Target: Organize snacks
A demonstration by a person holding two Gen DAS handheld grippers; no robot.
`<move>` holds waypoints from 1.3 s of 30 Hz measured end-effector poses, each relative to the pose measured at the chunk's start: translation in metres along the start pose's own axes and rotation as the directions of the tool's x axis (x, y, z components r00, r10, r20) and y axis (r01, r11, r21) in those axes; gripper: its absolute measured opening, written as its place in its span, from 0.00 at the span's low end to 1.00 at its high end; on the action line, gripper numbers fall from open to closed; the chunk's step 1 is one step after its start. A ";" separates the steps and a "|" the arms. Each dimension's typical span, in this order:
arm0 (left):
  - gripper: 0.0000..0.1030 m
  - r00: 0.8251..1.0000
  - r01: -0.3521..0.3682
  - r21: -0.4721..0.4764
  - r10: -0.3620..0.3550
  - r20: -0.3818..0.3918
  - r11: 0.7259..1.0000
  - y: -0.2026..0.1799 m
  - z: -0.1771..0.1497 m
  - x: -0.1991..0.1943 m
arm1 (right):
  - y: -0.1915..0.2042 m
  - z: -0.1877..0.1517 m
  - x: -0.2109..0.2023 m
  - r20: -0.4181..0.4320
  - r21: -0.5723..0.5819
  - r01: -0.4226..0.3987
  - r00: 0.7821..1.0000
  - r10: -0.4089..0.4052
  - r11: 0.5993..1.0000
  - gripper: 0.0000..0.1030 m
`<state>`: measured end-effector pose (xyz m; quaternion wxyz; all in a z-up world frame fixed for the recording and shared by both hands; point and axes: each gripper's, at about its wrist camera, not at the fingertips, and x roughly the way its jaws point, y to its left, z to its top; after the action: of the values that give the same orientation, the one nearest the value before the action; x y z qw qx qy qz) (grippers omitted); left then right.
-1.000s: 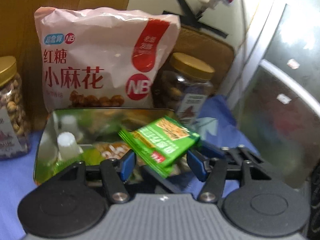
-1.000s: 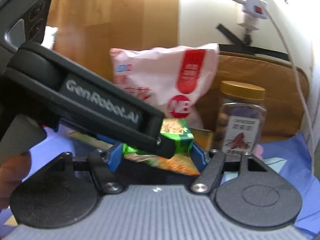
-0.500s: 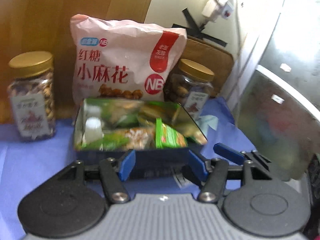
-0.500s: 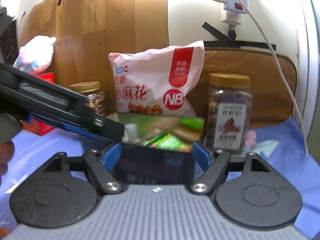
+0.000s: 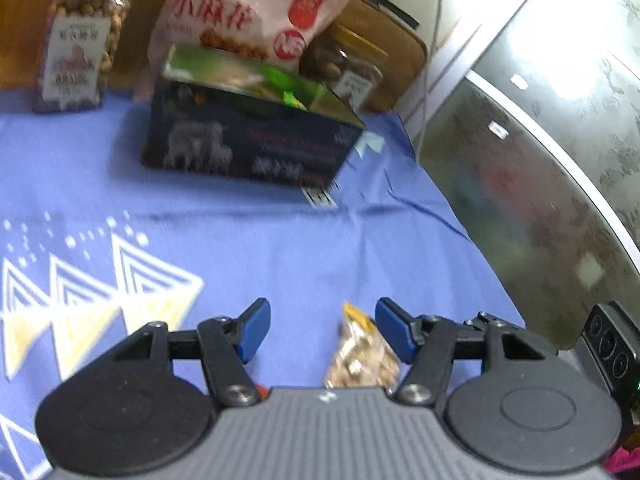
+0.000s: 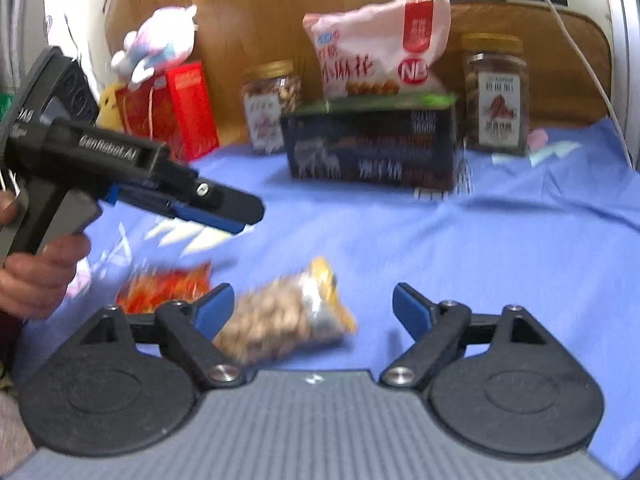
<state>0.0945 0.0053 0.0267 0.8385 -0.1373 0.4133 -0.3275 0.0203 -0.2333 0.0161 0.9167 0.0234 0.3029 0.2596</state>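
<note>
Peanut packet [image 6: 282, 318] lies near the tin [image 6: 372, 148], light and crinkly; I'd pinch mid-body, right gripper [image 6: 314, 306] jaws opening, empty.

Your nut packet [image 6: 286, 314], clear with a yellow end, lies flat on the blue cloth close in front of you. Just left of it lies an orange-red packet [image 6: 166, 286], also flat. Well behind them stands your dark box [image 6: 372, 148], open at the top, with green packets [image 5: 276, 80] showing inside. A pink bag [image 6: 378, 46] stands upright right behind the box, and a gold-lidded jar [image 6: 496, 92] stands at each side [image 6: 272, 104].
</note>
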 end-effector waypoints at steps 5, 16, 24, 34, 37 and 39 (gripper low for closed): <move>0.58 0.998 0.036 0.029 -0.034 -0.048 0.999 -0.011 -0.014 0.009 | 0.013 -0.007 -0.009 -0.061 -0.014 -0.077 0.995 0.076 0.997 0.78; 0.58 0.997 0.035 0.019 -0.034 -0.065 0.999 -0.014 -0.025 0.011 | 0.035 0.001 0.014 0.037 -0.169 0.092 0.996 -0.087 0.981 0.52; 0.58 0.998 0.038 -0.012 -0.038 -0.054 0.999 -0.009 -0.020 0.015 | 0.030 -0.005 0.019 0.005 -0.148 0.076 0.997 -0.076 0.986 0.57; 0.58 1.000 -0.003 0.018 0.003 -0.014 1.000 -0.011 -0.014 0.016 | 0.036 0.013 0.039 0.004 -0.222 0.057 0.998 -0.058 0.973 0.42; 0.58 1.000 -0.025 -0.009 0.025 0.015 1.000 0.000 -0.008 0.009 | 0.039 0.022 0.052 -0.003 -0.233 0.026 1.000 -0.028 0.972 0.42; 0.58 0.999 -0.039 -0.032 0.040 0.032 0.999 0.010 -0.006 0.004 | 0.045 0.027 0.059 0.002 -0.265 0.012 1.000 -0.012 0.964 0.42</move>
<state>0.0959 0.0104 0.0160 0.8492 -0.1478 0.4073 -0.3020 0.0555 -0.1622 0.0152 0.9132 -0.1011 0.2654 0.2921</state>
